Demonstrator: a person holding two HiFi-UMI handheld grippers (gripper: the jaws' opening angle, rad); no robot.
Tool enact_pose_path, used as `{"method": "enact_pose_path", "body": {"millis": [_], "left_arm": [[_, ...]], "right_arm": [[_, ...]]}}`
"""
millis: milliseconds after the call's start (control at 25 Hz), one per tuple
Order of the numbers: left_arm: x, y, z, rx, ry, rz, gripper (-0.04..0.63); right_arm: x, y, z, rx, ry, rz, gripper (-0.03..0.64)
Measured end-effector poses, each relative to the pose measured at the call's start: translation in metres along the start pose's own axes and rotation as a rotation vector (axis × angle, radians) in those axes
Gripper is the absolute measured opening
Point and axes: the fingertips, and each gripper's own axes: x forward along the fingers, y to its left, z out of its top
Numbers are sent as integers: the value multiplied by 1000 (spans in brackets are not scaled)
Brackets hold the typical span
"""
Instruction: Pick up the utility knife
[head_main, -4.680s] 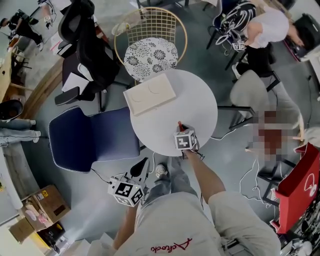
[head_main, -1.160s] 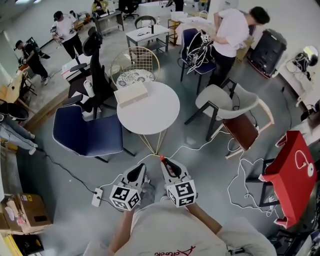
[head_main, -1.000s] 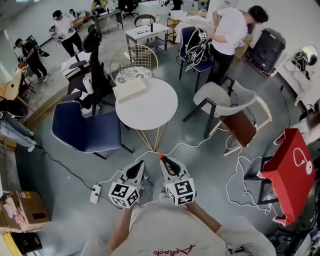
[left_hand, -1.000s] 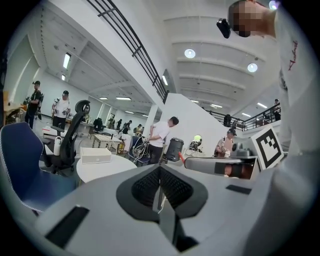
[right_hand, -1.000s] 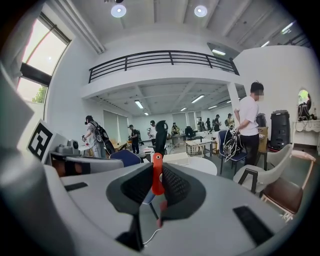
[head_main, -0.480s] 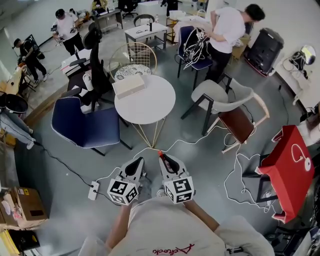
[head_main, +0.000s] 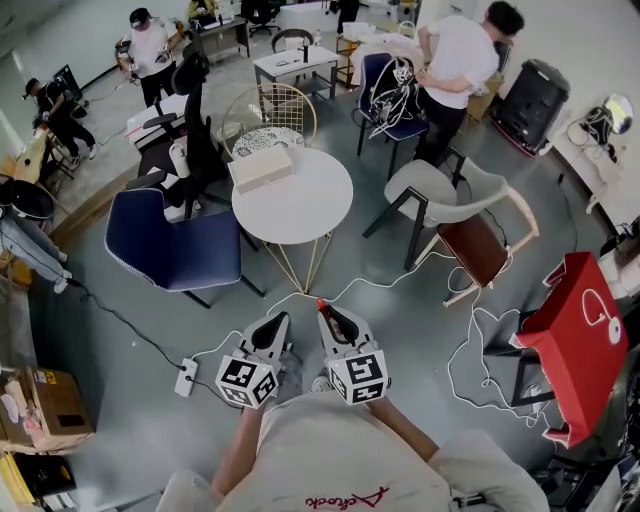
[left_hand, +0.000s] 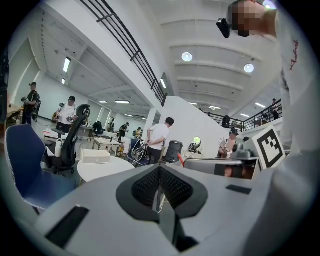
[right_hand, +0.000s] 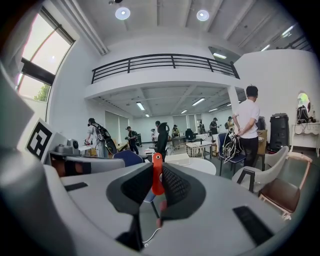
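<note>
light: bright, even, from round ceiling lamps (left_hand: 187, 57) plus a window (right_hand: 40, 60) | shadows: soft | lens: heavy fisheye, dark corners | focus: left gripper (left_hand: 159, 186) kinda blurry up close

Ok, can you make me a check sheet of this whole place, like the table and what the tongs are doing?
Surface: round white table, ahead of the tongs, mostly bare.
Job's things: orange utility knife, off the table, gripped in the right tongs.
Clutter: one flat white box at the table's far left edge.
Grippers: right tongs shut on the utility knife; left tongs shut, nothing in them.
Cables: white cable looping over the floor; power strip on a black cable at the left.
Surroundings: blue chair, wire chair and grey chair round the table; people at desks behind.
</note>
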Motion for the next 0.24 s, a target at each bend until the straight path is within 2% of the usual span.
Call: {"method": "enact_pose_path", "body": {"millis": [240], "left_arm": [[-4,-1,-1,-2,-2,2,12]], "right_arm": [[-2,3,0,-4,2,5,64]]}}
